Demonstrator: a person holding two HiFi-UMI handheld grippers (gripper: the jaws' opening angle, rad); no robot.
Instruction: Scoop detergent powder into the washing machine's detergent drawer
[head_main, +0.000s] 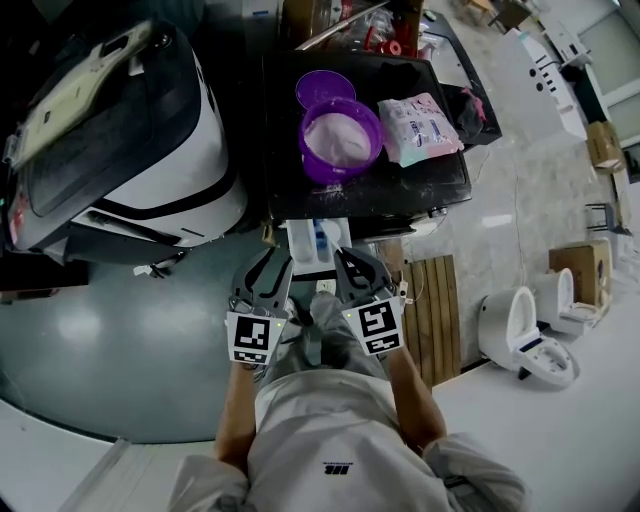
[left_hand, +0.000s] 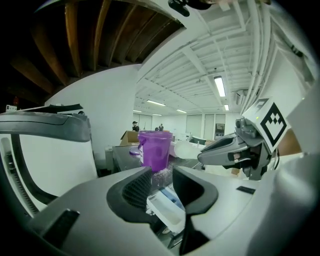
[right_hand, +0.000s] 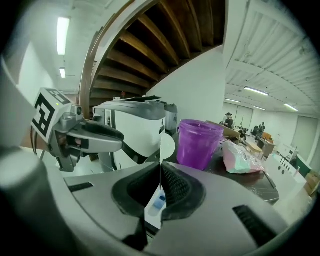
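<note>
A white detergent drawer (head_main: 316, 240) sticks out from the front of a dark-topped unit (head_main: 430, 180). On that top stand a purple bucket (head_main: 341, 140) of pale powder, a purple lid (head_main: 322, 88) and a pink detergent bag (head_main: 420, 127). Both grippers hover side by side just in front of the drawer. My left gripper (head_main: 272, 262) is open, and the drawer (left_hand: 165, 207) shows through its gap (left_hand: 161, 177). My right gripper (right_hand: 161, 172) is shut on the handle of a thin white spoon (right_hand: 167, 145), whose bowl stands upright before the bucket (right_hand: 197, 142).
A large white and black machine (head_main: 130, 130) fills the left side. A wooden slat mat (head_main: 432, 310) lies on the floor at the right, with white toilets (head_main: 525, 330) beyond it. Grey floor spreads to the left of the grippers.
</note>
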